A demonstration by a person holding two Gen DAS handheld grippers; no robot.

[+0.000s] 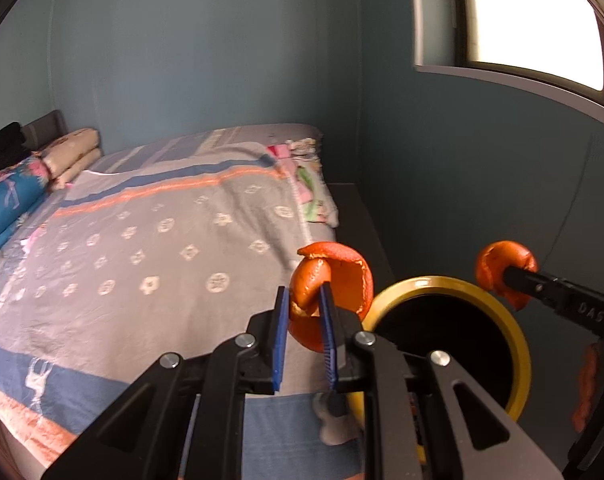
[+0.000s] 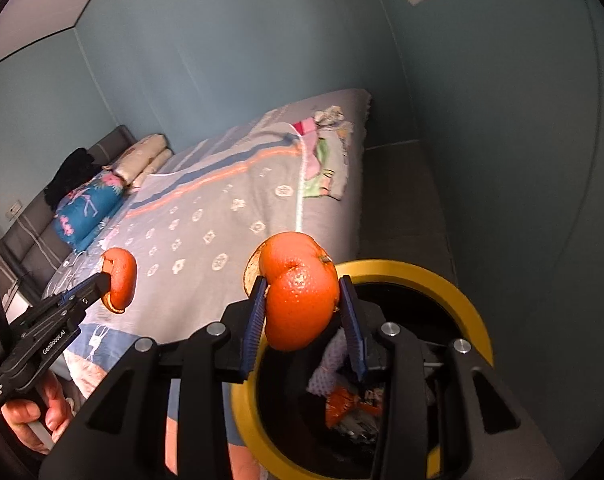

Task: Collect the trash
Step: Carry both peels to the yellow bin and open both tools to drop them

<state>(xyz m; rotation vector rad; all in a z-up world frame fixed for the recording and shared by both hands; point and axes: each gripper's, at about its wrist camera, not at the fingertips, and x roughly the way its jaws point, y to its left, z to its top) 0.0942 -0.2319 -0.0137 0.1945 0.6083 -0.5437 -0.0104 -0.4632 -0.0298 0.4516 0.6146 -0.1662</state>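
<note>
My left gripper (image 1: 304, 296) is shut on a curled piece of orange peel (image 1: 344, 276), held above the bed's near corner just left of the bin. The bin (image 1: 442, 282) is black inside with a yellow rim. My right gripper (image 2: 302, 284) is shut on a larger, rounded orange peel (image 2: 302, 304), held over the near left part of the bin's rim (image 2: 414, 268). Wrappers and other trash (image 2: 342, 400) lie at the bottom of the bin. Each view shows the other gripper: the right one (image 1: 510, 274) with its peel (image 1: 498, 260), the left one (image 2: 104, 280) with its peel (image 2: 122, 276).
A bed (image 1: 142, 240) with a grey patterned cover fills the left, with pillows (image 1: 10, 196) and folded bedding at its head. Folded cloth (image 2: 322, 160) lies at the far corner. Blue walls and a strip of grey floor (image 2: 402, 200) run beside the bin. A hand (image 2: 42, 412) grips the left tool.
</note>
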